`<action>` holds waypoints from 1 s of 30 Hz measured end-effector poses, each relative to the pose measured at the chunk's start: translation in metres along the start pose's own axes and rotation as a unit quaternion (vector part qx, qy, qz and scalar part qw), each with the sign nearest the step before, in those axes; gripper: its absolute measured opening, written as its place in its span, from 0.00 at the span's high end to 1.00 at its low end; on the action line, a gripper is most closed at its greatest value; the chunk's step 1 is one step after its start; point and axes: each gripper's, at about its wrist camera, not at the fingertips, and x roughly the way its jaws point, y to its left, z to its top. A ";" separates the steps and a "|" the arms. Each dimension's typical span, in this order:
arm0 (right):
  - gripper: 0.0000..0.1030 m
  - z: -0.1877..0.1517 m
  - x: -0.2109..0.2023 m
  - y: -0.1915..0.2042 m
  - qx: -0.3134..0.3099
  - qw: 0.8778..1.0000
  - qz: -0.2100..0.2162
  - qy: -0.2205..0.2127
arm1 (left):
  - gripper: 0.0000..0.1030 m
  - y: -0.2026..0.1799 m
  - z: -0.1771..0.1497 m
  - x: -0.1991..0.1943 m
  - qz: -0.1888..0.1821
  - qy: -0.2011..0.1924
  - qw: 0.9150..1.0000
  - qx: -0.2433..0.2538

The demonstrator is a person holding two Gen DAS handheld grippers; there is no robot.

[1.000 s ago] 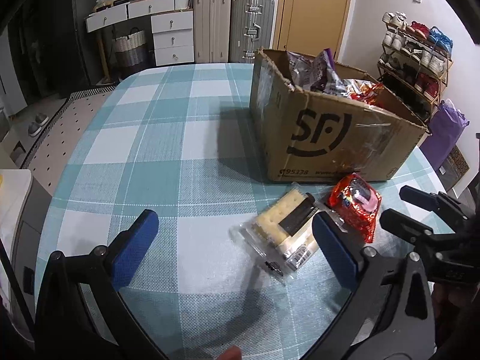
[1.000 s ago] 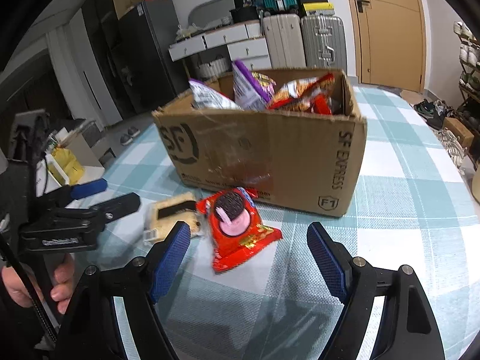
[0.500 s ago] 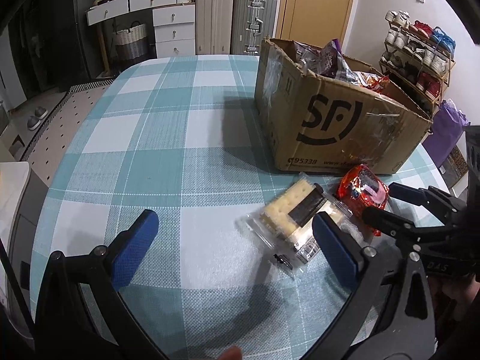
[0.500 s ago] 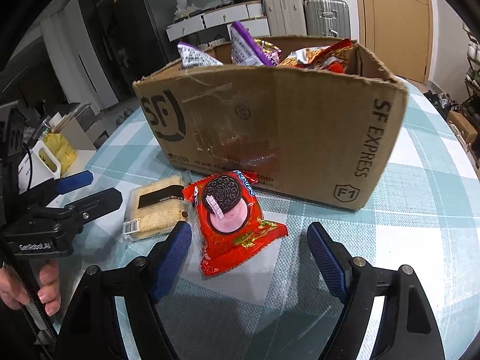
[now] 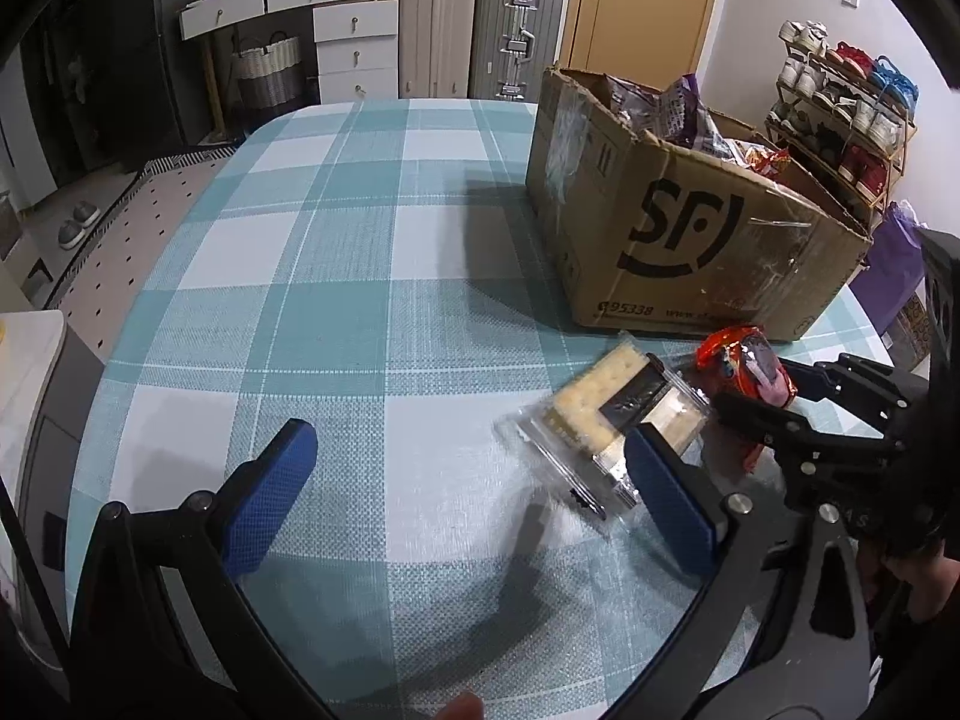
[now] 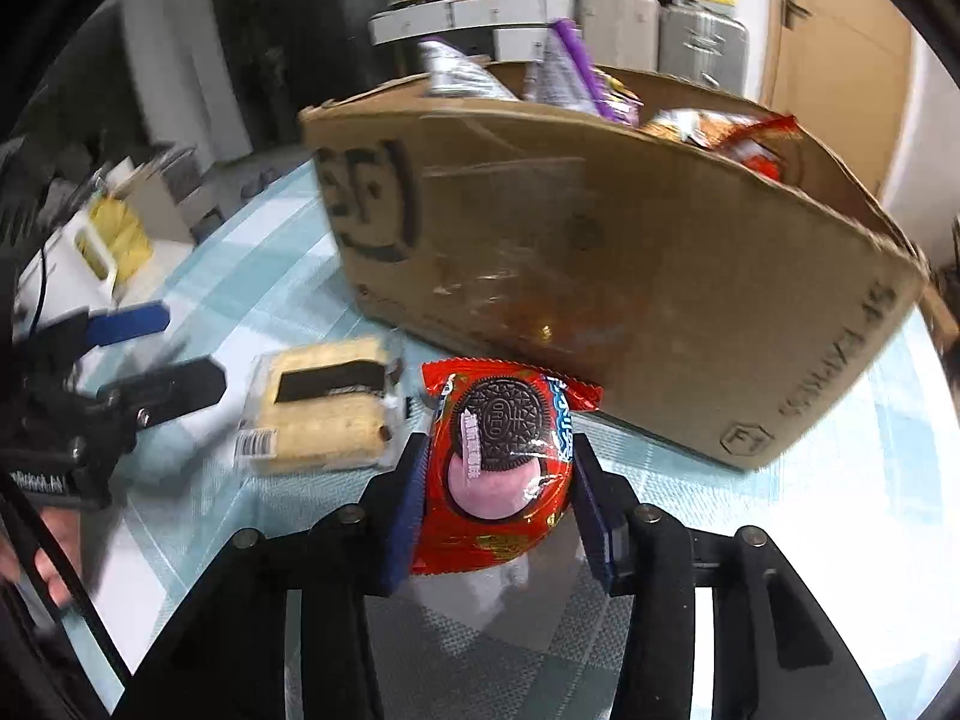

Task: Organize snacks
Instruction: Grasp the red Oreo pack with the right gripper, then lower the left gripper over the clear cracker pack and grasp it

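right tool clamps the red oreo snack packet, brown cardboard box just ahead; left tool open.

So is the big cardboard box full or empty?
Full. Snack bags poke above the rim of the open SF Express cardboard box; its flaps are not closed.

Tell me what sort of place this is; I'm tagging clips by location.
Most likely a home, perhaps a dining corner near the entrance: a table with a checked cloth, a loaded shoe rack, and suitcases parked by a drawer unit.
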 end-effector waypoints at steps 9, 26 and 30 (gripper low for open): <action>0.57 -0.010 -0.011 -0.011 0.027 0.999 0.017 -0.001 | 0.01 -0.007 -0.003 -0.003 -0.015 0.009 1.000 0.005; 0.57 -0.029 -0.040 -0.028 0.050 0.998 0.026 -0.016 | 0.01 -0.034 0.001 0.022 -0.054 0.053 0.995 0.059; 0.57 -0.033 -0.046 -0.032 0.056 0.998 0.024 -0.019 | 0.01 -0.041 0.003 0.029 -0.053 0.058 0.994 0.076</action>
